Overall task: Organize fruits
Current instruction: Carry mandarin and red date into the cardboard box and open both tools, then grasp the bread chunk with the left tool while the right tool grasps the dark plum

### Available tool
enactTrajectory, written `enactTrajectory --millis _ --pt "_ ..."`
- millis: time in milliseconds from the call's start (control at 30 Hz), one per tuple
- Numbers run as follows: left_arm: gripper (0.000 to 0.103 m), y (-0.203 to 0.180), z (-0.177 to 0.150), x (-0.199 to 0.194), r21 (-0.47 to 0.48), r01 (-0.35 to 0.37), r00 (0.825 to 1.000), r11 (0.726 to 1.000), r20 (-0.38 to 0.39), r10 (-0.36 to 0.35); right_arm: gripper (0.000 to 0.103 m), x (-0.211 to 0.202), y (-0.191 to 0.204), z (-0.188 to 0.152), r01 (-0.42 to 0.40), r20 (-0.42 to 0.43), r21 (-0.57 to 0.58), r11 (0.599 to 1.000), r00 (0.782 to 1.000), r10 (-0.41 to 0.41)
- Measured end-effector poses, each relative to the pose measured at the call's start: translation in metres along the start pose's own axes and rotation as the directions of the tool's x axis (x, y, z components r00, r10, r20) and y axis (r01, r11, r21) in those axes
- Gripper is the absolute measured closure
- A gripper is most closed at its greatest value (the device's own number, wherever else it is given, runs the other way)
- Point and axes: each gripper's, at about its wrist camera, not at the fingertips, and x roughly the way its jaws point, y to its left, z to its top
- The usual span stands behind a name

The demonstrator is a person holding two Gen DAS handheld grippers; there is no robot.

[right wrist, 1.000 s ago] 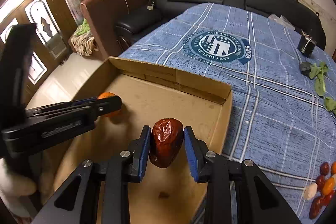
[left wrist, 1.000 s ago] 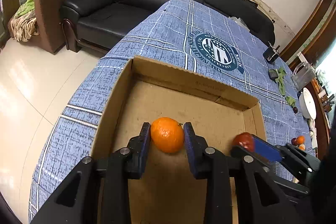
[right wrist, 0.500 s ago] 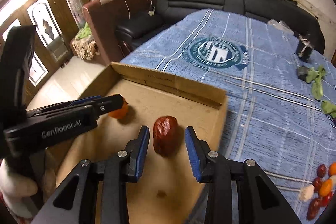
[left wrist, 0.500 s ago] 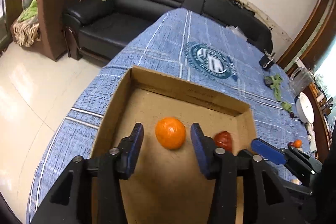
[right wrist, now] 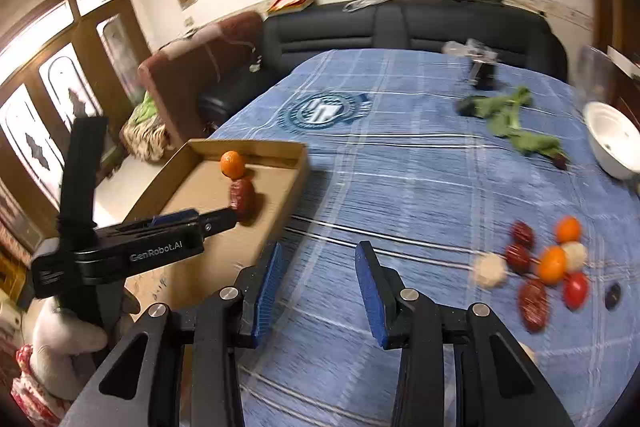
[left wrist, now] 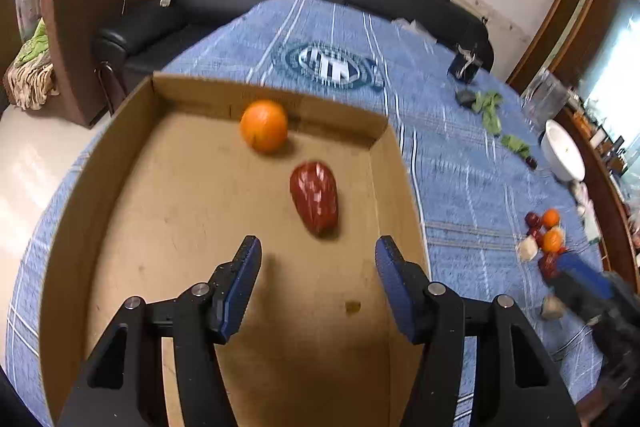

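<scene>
Cardboard tray, shallow brown [left wrist: 100, 187], mid-frame on blue plaid tablecloth [right wrist: 400, 167]: holds round orange mandarin [left wrist: 264, 125] by far wall and wrinkled dark-red date [left wrist: 315, 197] just below it. Left gripper [left wrist: 316, 277], lower centre, jaws opening, empty. Right gripper [right wrist: 318, 273], jaws opening over cloth, empty. Loose mixed fruits cluster [right wrist: 548, 263], right edge.

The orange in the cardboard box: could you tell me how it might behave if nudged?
The orange looks round and smooth, so it would probably roll easily. It sits by the cardboard box far wall, which should stop it that way. It seems firm, so likely not fragile.
</scene>
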Motion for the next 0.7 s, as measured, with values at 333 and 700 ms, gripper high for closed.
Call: enactTrajectory --millis 333,700 --pt "0.044 0.004 -0.02 -0.018 -0.004 -0.054 0.999 0.999 0.007 0.054 0.06 -0.062 -0.063 -0.029 0.04 0.06 0.11 0.993 0.997 -0.047" --pt "0.039 -0.051 -0.02 -0.097 0.09 0.032 0.971 0.995 0.234 -0.053 0.055 -0.116 -0.153 -0.061 0.167 0.082 0.258 0.952 0.977 -0.194"
